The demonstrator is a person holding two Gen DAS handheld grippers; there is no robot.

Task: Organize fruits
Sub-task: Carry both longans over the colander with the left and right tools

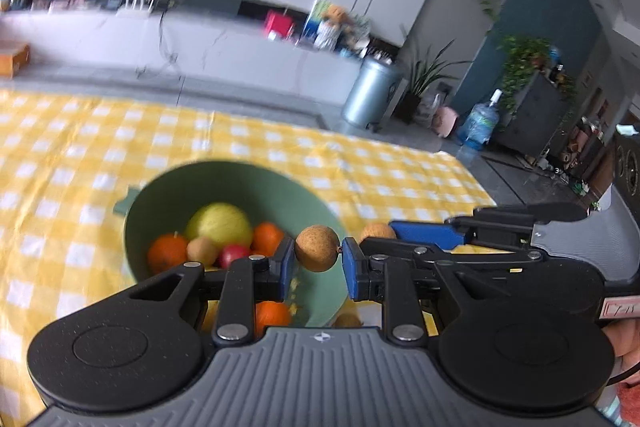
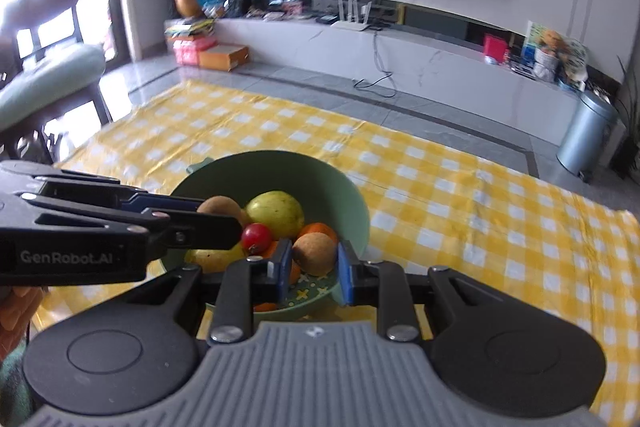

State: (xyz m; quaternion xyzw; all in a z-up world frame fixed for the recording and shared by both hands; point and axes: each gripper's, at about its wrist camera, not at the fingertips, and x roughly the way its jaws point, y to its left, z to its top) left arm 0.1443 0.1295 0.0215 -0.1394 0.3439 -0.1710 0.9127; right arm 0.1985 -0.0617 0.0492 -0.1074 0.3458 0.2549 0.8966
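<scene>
Above a green bowl (image 2: 356, 195) on a yellow-and-white checked tablecloth (image 2: 460, 187), two handheld grippers each carry a small round brown fruit.

The left gripper (image 1: 318, 259) is closed on a rough tan-skinned fruit (image 1: 317, 247), pinched between its blue pads just over the bowl's near rim; the right gripper (image 2: 314, 263) clamps a similar brown fruit (image 2: 315, 253) over the bowl's near side. Inside lie a large yellow-green fruit (image 2: 276, 213), orange citrus (image 1: 166, 251), a small red fruit (image 2: 257, 237) and another brown one (image 1: 202, 251). The step in hand looks like dropping both fruits in. Doing it well likely means lowering each close to the pile before easing the jaws apart, one gripper at a time, so nothing bounces out or collides.
</scene>
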